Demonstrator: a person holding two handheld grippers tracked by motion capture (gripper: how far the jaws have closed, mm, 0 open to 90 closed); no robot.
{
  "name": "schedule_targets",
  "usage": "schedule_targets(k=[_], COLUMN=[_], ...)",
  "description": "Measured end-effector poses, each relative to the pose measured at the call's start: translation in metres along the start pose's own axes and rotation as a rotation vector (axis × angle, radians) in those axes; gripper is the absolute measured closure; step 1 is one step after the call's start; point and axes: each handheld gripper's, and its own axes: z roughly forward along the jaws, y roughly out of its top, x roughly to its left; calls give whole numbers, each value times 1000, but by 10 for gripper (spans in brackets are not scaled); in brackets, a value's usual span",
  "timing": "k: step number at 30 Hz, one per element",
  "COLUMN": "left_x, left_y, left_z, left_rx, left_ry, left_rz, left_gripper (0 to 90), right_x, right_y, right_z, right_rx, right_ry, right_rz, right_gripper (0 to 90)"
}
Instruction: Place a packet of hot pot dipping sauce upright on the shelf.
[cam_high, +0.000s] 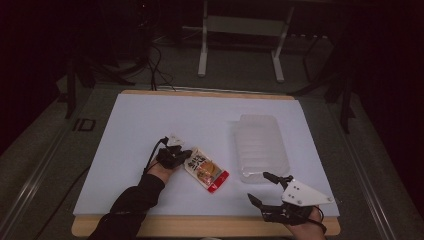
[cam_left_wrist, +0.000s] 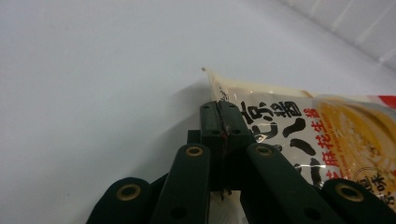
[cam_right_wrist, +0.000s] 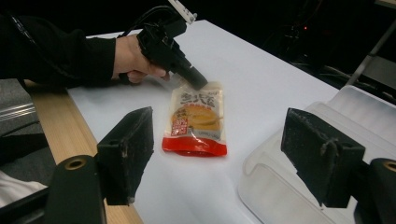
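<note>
Work in hand: moving the snack packet (cam_high: 206, 170), by my reading, into the clear plastic tub (cam_high: 260, 147).
Packet: lies flat on the white table (cam_high: 150, 120), left of the tub and near it, red bottom edge toward the person.
Left gripper (cam_high: 182, 155): jaws clenched on the packet's top edge; in the left gripper view (cam_left_wrist: 219, 121) the seal is pinched between them.
Right gripper (cam_high: 263, 187): jaws spread wide, grasping nothing; hovers by the table's near edge, just in front of the tub.
Tub: upright on the table, nothing seen inside.
Done: the packet's top edge is gripped.
Left: the packet rests on the table, not yet lifted; it has to be carried across and dropped in the tub.
Guess: the right gripper may steady the tub.
</note>
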Motion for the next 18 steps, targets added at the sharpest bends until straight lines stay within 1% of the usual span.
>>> schedule_targets(k=[6,7,9,12,15,18], left_x=[-6,-7,-10,-12,-16,-22], left_y=[10,12,16,21,25,31], left_z=[-12,-14,-19,-25,-30,-36], left_rx=[-24,-33,-45,-58,-67,-76], left_ry=[2,0,-6,-21,-31,-43], left_rz=[41,44,47,49,51,70], left_gripper=[900,900,900,900,900,900], right_x=[0,0,0,-1,-2,-3], right_y=[1,1,1,2,2,2], right_z=[0,-1,-1,-3,-5,-4], right_rx=[-2,-2,-4,-20,-22,-17], right_ry=[-3,-4,-4,0,-5,-10], right_rz=[-2,0,5,19,26,26], right_gripper=[253,253,286,290,290,289])
